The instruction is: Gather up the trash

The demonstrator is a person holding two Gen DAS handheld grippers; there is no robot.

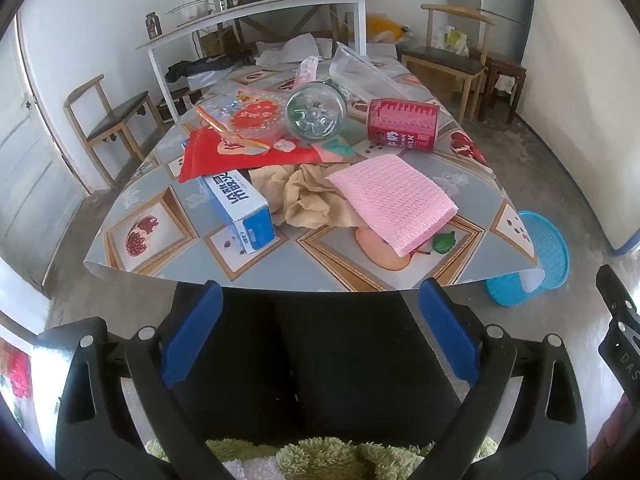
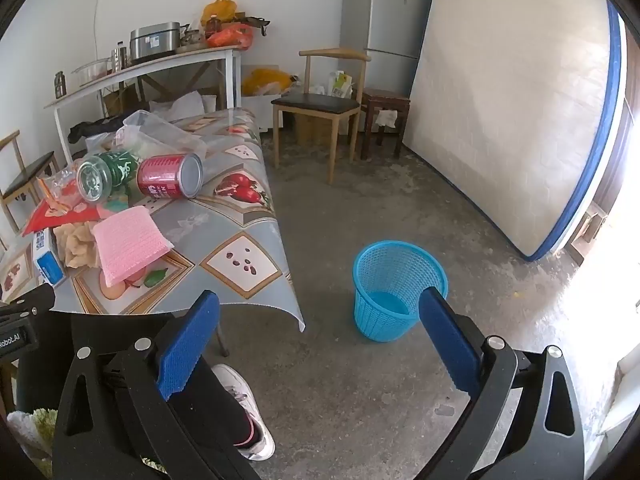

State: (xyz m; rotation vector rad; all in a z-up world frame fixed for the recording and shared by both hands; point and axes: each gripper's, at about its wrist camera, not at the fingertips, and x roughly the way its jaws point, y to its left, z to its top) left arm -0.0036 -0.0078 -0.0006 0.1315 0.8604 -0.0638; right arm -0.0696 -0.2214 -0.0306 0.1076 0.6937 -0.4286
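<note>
Litter covers the patterned table [image 1: 160, 216]: a red can [image 1: 402, 125] [image 2: 170, 176] on its side, a green bottle [image 1: 316, 110] [image 2: 105, 174] lying beside it, a pink cloth [image 1: 394, 203] [image 2: 128, 240], crumpled brown paper [image 1: 312, 200], a blue-and-white box [image 1: 240, 208] and a red packet [image 1: 224, 158]. A blue mesh bin [image 2: 394, 292] [image 1: 540, 258] stands on the floor right of the table, nothing visible inside. My left gripper [image 1: 320, 328] hangs open before the table's near edge, above dark-trousered legs. My right gripper [image 2: 320, 344] is open over the floor, its right finger in front of the bin.
Wooden chairs [image 2: 320, 108] [image 1: 108, 120] stand at both sides, a white side table [image 2: 140, 72] with pots behind. A mattress [image 2: 512, 120] leans on the right wall beside a fridge [image 2: 384, 12]. The person's shoe [image 2: 244, 408] rests on the concrete floor below my right gripper.
</note>
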